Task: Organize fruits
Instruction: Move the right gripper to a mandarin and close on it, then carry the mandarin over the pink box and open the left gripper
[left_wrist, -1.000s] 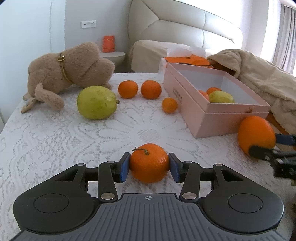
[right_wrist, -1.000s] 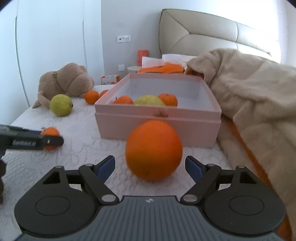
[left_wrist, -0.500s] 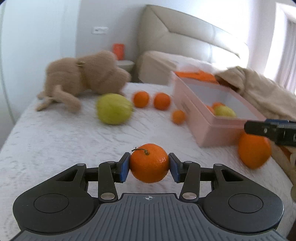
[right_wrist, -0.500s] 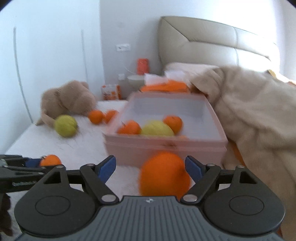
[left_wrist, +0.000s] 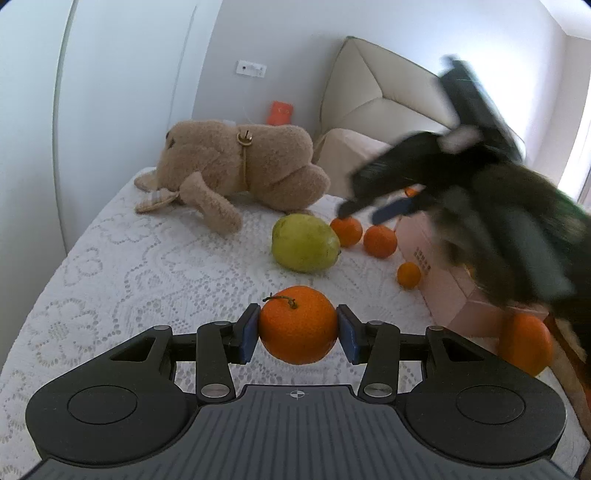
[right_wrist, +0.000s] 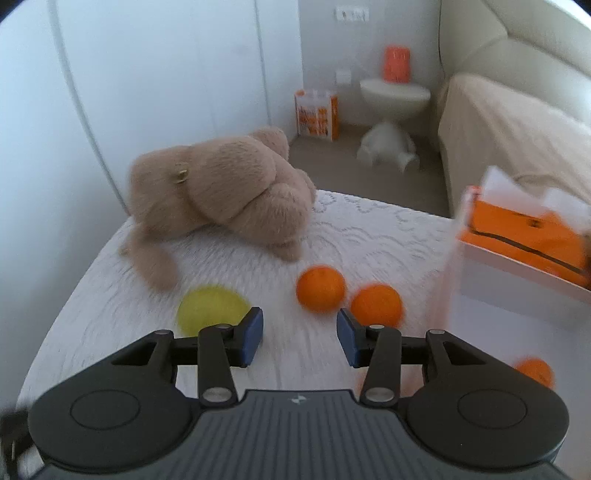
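Above the lace-covered bed (left_wrist: 147, 266) | left gripper (left_wrist: 297, 334): fingers (left_wrist: 248, 334) clamped on a stemmed mandarin (left_wrist: 297, 325), pads on both its sides | right gripper (right_wrist: 300, 336): fingers closing, nothing between them; two oranges (right_wrist: 320, 288) just beyond, pear (right_wrist: 210, 306) to their left.

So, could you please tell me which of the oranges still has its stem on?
The orange clamped in the left claw: a short curled stem sticks up from its top. The loose ones by the pink box show none.
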